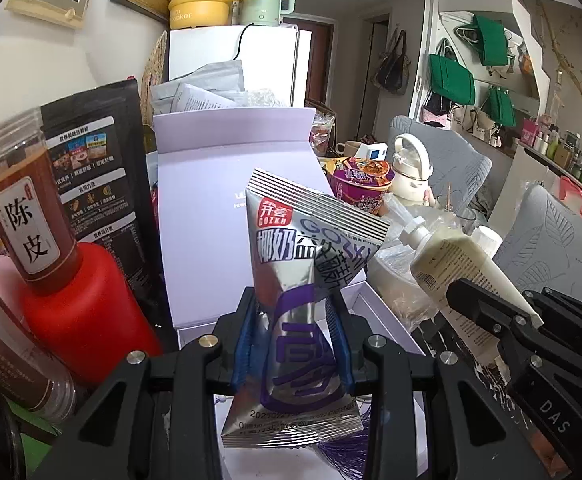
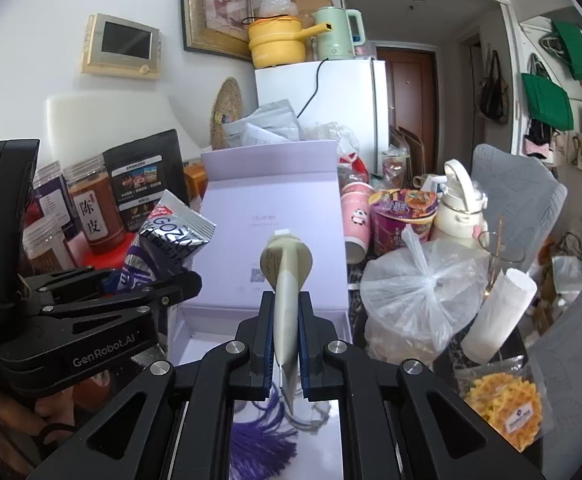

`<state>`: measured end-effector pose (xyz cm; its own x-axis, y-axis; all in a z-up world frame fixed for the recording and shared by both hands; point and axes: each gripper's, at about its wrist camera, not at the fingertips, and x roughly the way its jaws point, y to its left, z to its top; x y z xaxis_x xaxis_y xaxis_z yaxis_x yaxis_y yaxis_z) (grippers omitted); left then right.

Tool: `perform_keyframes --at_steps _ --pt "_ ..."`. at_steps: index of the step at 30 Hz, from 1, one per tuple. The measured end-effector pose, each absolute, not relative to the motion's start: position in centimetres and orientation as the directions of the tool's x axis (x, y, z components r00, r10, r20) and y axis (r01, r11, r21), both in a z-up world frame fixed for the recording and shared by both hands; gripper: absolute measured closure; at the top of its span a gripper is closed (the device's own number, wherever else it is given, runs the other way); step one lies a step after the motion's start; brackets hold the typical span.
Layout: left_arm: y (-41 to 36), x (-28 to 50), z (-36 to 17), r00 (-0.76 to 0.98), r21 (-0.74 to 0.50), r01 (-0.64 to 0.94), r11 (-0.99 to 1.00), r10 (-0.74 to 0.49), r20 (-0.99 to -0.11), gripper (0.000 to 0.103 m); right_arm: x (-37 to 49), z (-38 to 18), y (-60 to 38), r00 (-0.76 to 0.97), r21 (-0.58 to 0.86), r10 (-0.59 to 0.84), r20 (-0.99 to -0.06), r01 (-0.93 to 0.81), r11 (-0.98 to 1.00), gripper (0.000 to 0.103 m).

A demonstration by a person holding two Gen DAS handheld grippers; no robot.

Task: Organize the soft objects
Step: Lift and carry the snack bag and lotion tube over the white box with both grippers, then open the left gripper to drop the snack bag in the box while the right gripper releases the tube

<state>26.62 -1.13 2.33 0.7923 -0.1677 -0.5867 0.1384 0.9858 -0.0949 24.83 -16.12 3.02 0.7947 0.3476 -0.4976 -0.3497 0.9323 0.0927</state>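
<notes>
Your left gripper is clamped on a silver snack packet with purple print, its blue pads pinching the packet's middle so the crimped top stands up and leans right while the bottom seam hangs below the fingers. Your right gripper is closed on a cream-coloured squeeze tube, holding it by the flat crimped end with the capped end pointing away and up. Both items hang over an open lilac gift box, whose lid stands upright behind the tray; a purple tassel lies under your right gripper. The two grippers sit side by side, close but apart. To the left of the box you have a red container carrying a clear jar of brown contents with a white label, and a black stand-up pouch behind them. To the right sit a knotted clear plastic bag, a purple instant-noodle cup, and a cream flask.
</notes>
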Motion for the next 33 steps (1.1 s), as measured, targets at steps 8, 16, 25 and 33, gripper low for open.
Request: perform_keyframes --at_steps 8,16,25,33 --pt "-1.2 28.5 0.0 0.755 -0.064 0.124 0.990 -0.136 -0.641 0.069 26.5 1.0 -15.5 0.767 0.074 0.328 -0.551 -0.347 0.935 0.093" --pt "-1.9 29.6 -2.4 0.712 -0.009 0.111 0.994 -0.086 -0.697 0.069 27.8 -1.1 -15.1 0.730 0.067 0.307 -0.611 -0.338 0.939 0.093" --pt "-2.1 30.2 -3.8 0.689 0.026 0.105 0.994 -0.054 -0.723 0.069 28.8 -2.8 -14.8 0.692 0.063 0.288 -0.662 -0.332 0.941 0.093" --pt "-2.1 30.7 -4.2 0.667 0.018 0.091 0.996 -0.048 -0.743 0.069 29.0 -3.4 -14.7 0.668 0.071 0.295 -0.683 -0.341 0.938 0.093"
